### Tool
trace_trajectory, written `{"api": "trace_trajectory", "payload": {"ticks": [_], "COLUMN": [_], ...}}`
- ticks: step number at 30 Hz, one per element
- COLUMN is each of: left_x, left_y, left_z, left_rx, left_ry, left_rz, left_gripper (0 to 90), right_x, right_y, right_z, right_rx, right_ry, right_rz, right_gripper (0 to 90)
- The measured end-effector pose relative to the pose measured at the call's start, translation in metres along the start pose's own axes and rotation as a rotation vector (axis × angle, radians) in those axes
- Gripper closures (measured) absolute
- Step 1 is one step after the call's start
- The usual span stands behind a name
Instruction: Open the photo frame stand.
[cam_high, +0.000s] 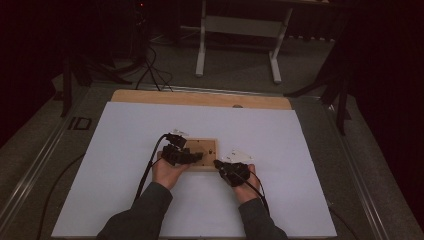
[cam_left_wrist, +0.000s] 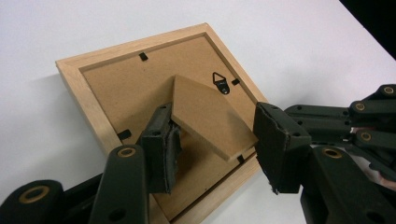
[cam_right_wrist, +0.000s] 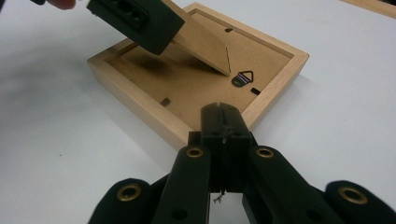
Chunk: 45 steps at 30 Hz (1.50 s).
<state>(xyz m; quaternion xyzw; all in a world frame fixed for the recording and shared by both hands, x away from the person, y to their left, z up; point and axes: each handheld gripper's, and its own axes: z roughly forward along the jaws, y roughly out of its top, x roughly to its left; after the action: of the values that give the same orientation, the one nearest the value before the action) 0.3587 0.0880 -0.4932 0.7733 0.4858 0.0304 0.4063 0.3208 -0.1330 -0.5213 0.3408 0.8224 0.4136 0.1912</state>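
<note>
Left gripper (cam_left_wrist: 212, 149), jaws apart, straddling raised easel stand (cam_left_wrist: 208, 116) of face-down picture frame (cam_left_wrist: 88, 98), picture centre; right gripper (cam_right_wrist: 222, 122) closed, bracing rim. Next: fold stand fully open.

A pale, matt wooden picture frame (cam_left_wrist: 88, 105) lies face down, its back a dull brown fibreboard panel (cam_left_wrist: 140, 88) with a raised stand (cam_left_wrist: 210, 119) of the same board. A small dark metal hanger (cam_left_wrist: 221, 82) shines faintly. White matt paper (cam_high: 125, 145) covers the table.
</note>
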Motion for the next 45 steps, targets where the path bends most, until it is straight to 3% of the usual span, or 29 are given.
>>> {"api": "trace_trajectory", "payload": {"ticks": [7, 23, 31, 38, 40, 45], "left_x": [0.003, 0.006, 0.005, 0.006, 0.004, 0.006], "left_y": [0.004, 0.008, 0.01, 0.009, 0.009, 0.01], "left_z": [0.003, 0.008, 0.008, 0.011, 0.011, 0.012], "left_rx": [0.011, 0.013, 0.025, 0.056, 0.052, 0.049], "left_ry": [-0.013, -0.023, -0.003, -0.049, -0.036, -0.049], "left_rz": [-0.052, -0.108, -0.113, -0.131, -0.12, -0.136], "left_gripper": [51.7, 51.4, 55.4, 52.9, 53.3, 53.5], "right_x": [0.0, 0.0, 0.0, 0.0, 0.0, 0.0], "right_y": [0.0, 0.0, 0.0, 0.0, 0.0, 0.0], "right_z": [0.0, 0.0, 0.0, 0.0, 0.0, 0.0], "right_rx": [0.0, -0.001, -0.001, -0.001, -0.001, -0.001], "right_ry": [0.001, 0.001, 0.002, 0.002, 0.002, 0.002], "right_rz": [0.001, 0.002, 0.001, 0.001, 0.001, 0.001], "right_gripper": [89.6, 89.5, 89.5, 89.5, 89.4, 89.4]}}
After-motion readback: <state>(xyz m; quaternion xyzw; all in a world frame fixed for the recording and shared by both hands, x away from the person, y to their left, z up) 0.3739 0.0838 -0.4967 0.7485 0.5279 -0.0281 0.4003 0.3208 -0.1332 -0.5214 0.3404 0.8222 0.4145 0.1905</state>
